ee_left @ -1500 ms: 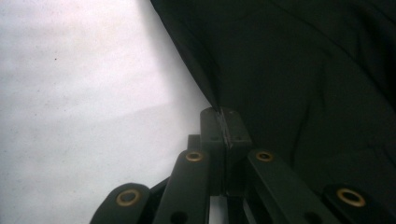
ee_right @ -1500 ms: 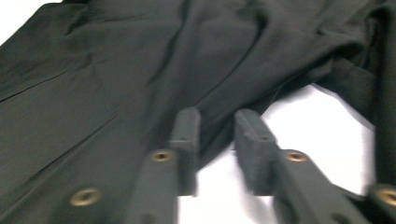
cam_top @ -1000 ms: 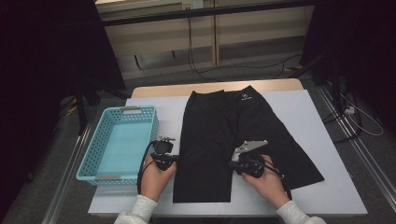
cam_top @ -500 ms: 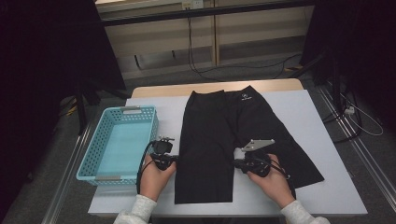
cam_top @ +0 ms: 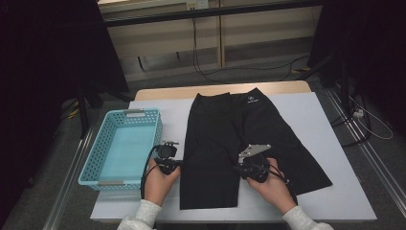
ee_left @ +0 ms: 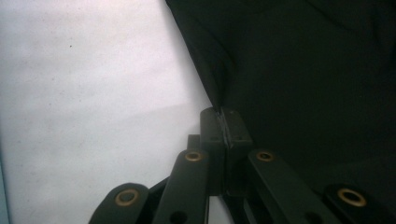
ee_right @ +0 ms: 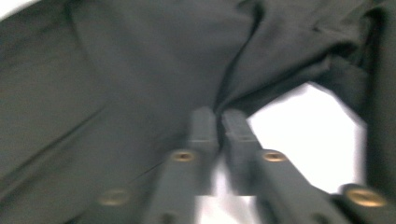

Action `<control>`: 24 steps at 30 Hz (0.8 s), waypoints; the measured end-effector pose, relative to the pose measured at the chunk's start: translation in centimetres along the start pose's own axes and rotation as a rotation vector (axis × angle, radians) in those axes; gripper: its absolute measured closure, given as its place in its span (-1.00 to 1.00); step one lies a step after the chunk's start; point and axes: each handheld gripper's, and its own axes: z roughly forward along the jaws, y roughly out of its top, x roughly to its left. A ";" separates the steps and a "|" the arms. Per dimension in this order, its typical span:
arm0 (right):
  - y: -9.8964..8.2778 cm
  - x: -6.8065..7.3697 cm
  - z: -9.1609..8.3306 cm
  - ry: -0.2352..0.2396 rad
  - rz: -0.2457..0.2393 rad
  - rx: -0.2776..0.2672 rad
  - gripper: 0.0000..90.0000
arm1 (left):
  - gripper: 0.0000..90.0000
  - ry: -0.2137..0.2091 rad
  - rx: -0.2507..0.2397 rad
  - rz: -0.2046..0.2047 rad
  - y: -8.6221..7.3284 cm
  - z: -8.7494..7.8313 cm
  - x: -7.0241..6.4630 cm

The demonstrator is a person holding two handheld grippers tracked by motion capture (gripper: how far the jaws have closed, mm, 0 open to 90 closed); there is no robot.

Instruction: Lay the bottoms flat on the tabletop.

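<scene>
Black shorts (cam_top: 239,129) lie flat on the white table, waistband far, legs toward me. My left gripper (cam_top: 178,164) is at the outer edge of the left leg, its jaws shut on the hem fold of the shorts (ee_left: 303,70), as the left gripper view (ee_left: 226,115) shows. My right gripper (cam_top: 238,169) is at the inner edge of that leg, near the gap between the two legs. Its jaws have just been closing and now pinch a fold of the shorts (ee_right: 116,70) in the blurred right gripper view (ee_right: 218,116).
A light-blue plastic basket (cam_top: 91,163) stands left of the shorts, close to my left hand. The table (cam_top: 330,120) has bare white surface to the right of the shorts. A wooden strip runs along the far edge, with cables on the floor beyond.
The right hand and its gripper have shifted slightly toward me on the shorts. The left hand has not moved.
</scene>
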 end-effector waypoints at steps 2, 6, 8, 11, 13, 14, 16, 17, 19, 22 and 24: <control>0.0 0.0 0.0 0.003 0.003 -0.002 0.98 | 0.98 -0.002 0.003 0.001 0.0 0.0 0.1; 0.0 0.0 -0.1 0.026 0.008 0.001 0.99 | 0.99 0.000 0.007 -0.009 0.0 -0.1 0.2; 0.0 -0.1 -0.1 0.038 0.014 0.004 0.99 | 0.99 0.001 0.014 -0.005 0.0 -0.2 0.0; 0.0 0.0 -0.1 0.047 0.010 0.006 0.99 | 0.99 0.009 0.020 0.003 0.0 -0.2 -0.1; 0.0 0.0 -0.2 0.057 0.017 0.007 0.99 | 0.99 0.008 0.026 0.000 0.0 -0.3 0.0; 0.0 0.1 -0.2 0.062 0.019 0.008 0.99 | 0.99 0.010 0.018 -0.006 -0.1 -0.4 0.1; -0.1 0.1 -0.2 0.066 0.018 0.009 0.99 | 0.99 0.007 0.025 -0.008 -0.1 -0.4 0.2; -0.1 0.1 -0.2 0.066 0.017 0.010 0.99 | 0.99 0.008 0.023 -0.008 -0.1 -0.4 0.2; -0.1 0.2 -0.2 0.069 0.015 0.007 0.99 | 0.99 0.006 0.026 -0.008 -0.1 -0.4 0.2; -0.2 0.4 -0.3 0.074 0.009 0.008 0.99 | 0.99 0.008 0.033 -0.009 -0.2 -0.5 0.3; -0.2 0.6 -0.3 0.076 0.007 0.011 0.99 | 0.99 0.009 0.036 -0.011 -0.2 -0.6 0.3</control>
